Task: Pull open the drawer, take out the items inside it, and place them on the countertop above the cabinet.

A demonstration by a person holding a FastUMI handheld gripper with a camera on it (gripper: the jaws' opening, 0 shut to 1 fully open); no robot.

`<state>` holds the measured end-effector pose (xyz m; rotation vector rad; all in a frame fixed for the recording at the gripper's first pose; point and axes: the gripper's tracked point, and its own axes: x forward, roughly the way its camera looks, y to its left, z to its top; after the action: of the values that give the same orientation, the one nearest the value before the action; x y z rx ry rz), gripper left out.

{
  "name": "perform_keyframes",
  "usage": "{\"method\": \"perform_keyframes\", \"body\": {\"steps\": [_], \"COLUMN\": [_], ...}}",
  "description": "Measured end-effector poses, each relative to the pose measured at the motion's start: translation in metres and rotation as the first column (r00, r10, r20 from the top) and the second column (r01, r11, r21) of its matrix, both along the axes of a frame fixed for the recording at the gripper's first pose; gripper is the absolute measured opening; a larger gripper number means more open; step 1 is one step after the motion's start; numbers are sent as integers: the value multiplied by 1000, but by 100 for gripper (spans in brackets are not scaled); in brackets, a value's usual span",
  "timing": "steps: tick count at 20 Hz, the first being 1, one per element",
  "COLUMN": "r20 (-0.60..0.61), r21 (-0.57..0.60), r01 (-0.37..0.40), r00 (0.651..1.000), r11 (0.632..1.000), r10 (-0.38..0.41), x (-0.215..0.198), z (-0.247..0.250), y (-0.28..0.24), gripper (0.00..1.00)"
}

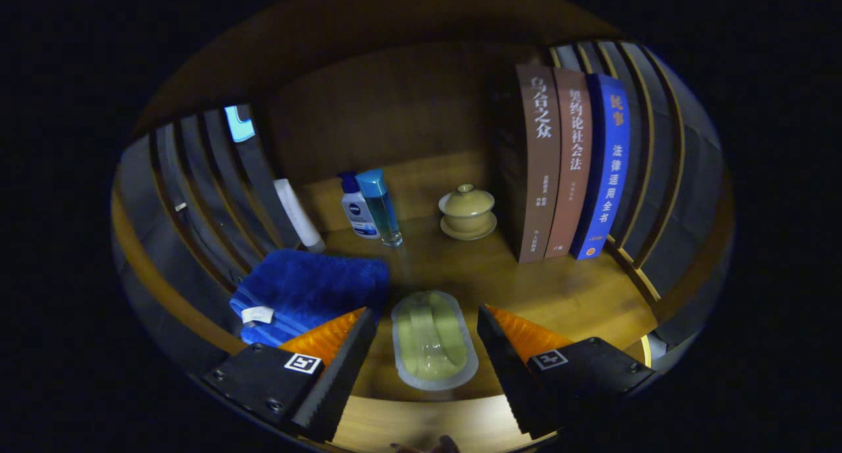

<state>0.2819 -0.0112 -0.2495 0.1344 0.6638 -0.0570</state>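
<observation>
Tool (pixel 426 338) held wide open, its two fingers either side of a pale green packet (pixel 434 340) resting on the counter (pixel 559 295).

The packet, oval, glossy and white-rimmed, lies between the fingertips untouched; it appears already set down, so a straight pull-back, judged best, would leave it undisturbed. A blue towel (pixel 309 292) lies at 9 o'clock of it, two bottles (pixel 370 208) at 11, a lidded cup (pixel 467 211) at 12, and three upright books (pixel 571 164) at 1 o'clock.
</observation>
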Motion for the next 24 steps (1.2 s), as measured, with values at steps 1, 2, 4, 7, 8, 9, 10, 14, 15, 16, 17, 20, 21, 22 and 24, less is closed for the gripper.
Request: {"method": "perform_keyframes", "body": {"steps": [1,2,4,7,8,9,10,14,15,16,17,20,21,22,24], "r20": [30,64,156,287,324,351,378,420,407,396,385,322,306,297,284], "r21": [1,0,-6,-23,-31,-39,-42,-37,-37,-36,-29,-32,-45,-61,-77], "r01": [-8,-13,-22,-52,-58,-56,-53,-31,-23,-13,-5,14,15,15,20], "r00": [1000,998,987,956,944,934,924,907,913,918,923,947,952,955,959], "r11": [1000,1000,1000,998,998,998,998,999,999,999,1000,999,999,998,997], "r10": [8,13,23,56,65,66,65,44,36,26,16,-3,-1,4,2], "x": [-10,-21,-47,-97,-116,-137,-157,-237,-255,-271,-285,-316,-321,-323,-323], "z": [9,19,47,84,94,100,103,81,64,49,36,-13,-25,-33,-51], "y": [3,6,10,21,24,24,23,26,22,21,20,16,15,14,10], "gripper": [99,99,99,99,99,99,99,99,99,99,99,99,99,99,99]}}
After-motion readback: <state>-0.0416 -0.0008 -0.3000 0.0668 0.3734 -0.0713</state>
